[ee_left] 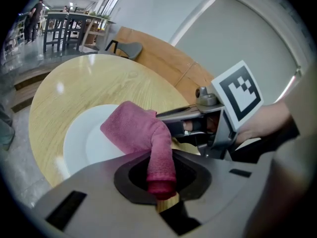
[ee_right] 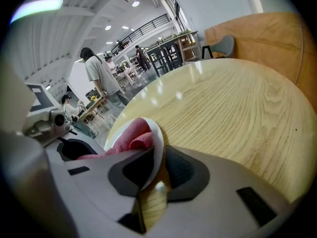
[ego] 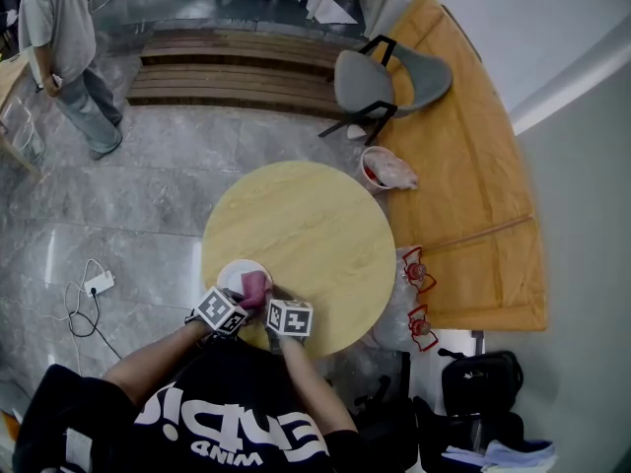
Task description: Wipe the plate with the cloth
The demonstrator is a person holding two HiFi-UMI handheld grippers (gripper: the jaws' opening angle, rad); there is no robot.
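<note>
Near-left on the table (ego: 325,215), the right gripper (ee_right: 153,170) pinches the rim of the stiff, likely fragile plate (ee_right: 158,135), while the left gripper (ee_left: 161,185) clamps a bunched end of the soft, light cloth (ee_left: 131,130) on it.

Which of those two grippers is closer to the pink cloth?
Left. The left gripper is clamped on the cloth itself, over the plate; the right gripper grips the plate's rim, beside the cloth.
</note>
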